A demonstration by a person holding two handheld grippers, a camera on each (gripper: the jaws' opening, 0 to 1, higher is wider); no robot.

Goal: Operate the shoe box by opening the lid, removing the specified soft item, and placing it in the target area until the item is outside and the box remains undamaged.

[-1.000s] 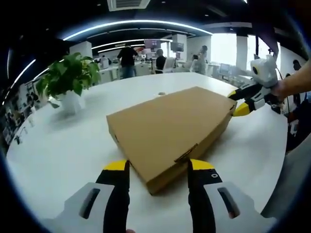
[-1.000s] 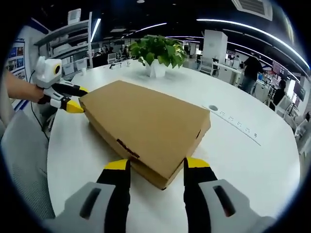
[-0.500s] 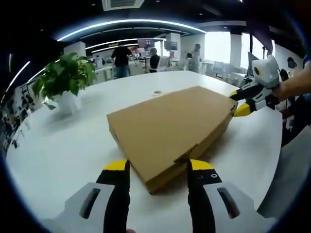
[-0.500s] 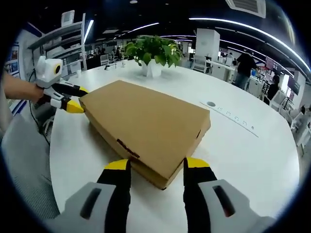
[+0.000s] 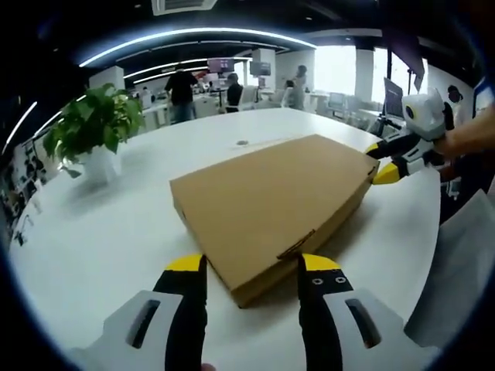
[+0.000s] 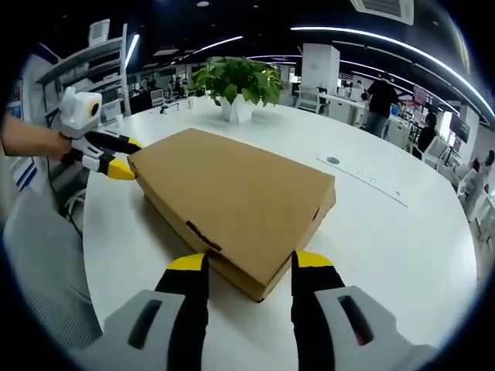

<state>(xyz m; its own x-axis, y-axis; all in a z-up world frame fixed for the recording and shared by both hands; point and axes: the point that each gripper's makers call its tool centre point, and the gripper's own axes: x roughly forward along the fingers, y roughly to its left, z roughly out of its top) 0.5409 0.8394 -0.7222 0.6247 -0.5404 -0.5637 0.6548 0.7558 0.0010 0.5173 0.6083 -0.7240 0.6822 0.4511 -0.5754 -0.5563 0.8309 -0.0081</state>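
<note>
I hold both grippers, left gripper (image 5: 251, 270) and right gripper (image 6: 249, 267), jaws apart, straddling opposite corners of the shut shoe box (image 5: 271, 201); everything remains.

Box (image 5: 271, 205) on table (image 5: 100, 247), plant (image 5: 93, 127) behind

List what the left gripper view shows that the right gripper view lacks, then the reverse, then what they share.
Left gripper view: the right gripper at the shoe box's far corner, with bright windows behind. Right gripper view: the left gripper at the opposite far corner, tall shelving, and a marked strip on the table. Shared: the closed shoe box, the potted plant, the white table, and open jaws straddling a near box corner.
</note>
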